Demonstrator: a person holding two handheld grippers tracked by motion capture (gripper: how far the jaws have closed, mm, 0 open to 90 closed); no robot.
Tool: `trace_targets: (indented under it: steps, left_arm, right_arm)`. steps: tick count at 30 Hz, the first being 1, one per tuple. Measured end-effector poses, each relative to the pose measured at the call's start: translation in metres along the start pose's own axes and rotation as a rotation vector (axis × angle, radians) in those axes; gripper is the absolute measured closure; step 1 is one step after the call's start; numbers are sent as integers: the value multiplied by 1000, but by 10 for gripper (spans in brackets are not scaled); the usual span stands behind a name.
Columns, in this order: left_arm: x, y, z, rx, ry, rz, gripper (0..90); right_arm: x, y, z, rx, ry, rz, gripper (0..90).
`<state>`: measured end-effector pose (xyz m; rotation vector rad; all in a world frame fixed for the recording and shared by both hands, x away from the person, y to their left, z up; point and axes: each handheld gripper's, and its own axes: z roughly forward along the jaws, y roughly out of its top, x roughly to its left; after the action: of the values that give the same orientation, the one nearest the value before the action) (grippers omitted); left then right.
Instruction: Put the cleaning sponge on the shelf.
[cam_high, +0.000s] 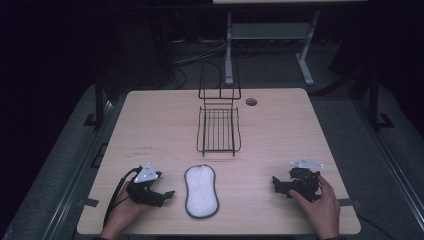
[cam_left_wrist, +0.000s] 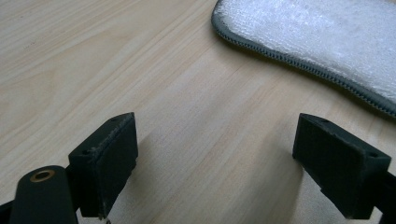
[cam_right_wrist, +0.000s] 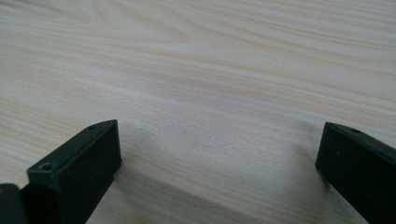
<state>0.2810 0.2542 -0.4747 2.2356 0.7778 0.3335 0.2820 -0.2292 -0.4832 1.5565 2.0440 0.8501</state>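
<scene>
- Holding my left gripper (cam_high: 165, 195) low over the near left part of the table (cam_high: 165, 130), I have its jaws spread wide with bare wood between them.
- In the left gripper view, the same left gripper (cam_left_wrist: 215, 158) points toward the white pad (cam_left_wrist: 322, 42); the pad's grey stitched edge curves across the upper right, apart from both jaws and not touched by either.
- From the high view the white pad (cam_high: 201, 191) lies flat on the near middle of the table, long axis running away from me, just beside my left gripper and well apart from my right one.
- My right gripper (cam_high: 278, 184) rests near the near right corner, my hand wrapped around its body, jaws aimed leftward toward the pad.
- In the right gripper view, the right gripper (cam_right_wrist: 219, 158) has its jaws standing far apart too, pinching nothing, with plain wood grain ahead of them.
- A black wire rack (cam_high: 218, 131) sits on the far middle of the table, beyond the pad, its upright back frame rising at the far side.
- A small round hole (cam_high: 251, 101) marks the tabletop just right of the rack's back.
</scene>
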Motion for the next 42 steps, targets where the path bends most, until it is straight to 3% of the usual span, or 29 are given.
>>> trace_targets:
  steps: [7, 12, 19, 20, 28, 32, 42]
  left_arm:
    - [2, 1, 0, -2, 4, -17, 150]
    - [3, 9, -3, 10, -14, -29, 274]
    - [3, 23, -6, -23, -58, -29, 495]
    - [4, 26, -6, -30, -63, -29, 495]
    - [4, 47, -3, -70, -119, -5, 842]
    - [6, 57, 2, -75, -146, -8, 894]
    - [5, 74, 29, -63, -193, 3, 894]
  right_arm:
    - [0, 0, 0, 0, 1, -1, 0]
    - [0, 0, 0, 0, 1, -2, 0]
    - [0, 0, 0, 0, 1, -2, 0]
    - [0, 0, 0, 0, 1, -2, 0]
    - [0, 0, 0, 0, 1, -2, 0]
    - [0, 0, 0, 0, 1, -2, 0]
    - [0, 0, 0, 0, 1, -2, 0]
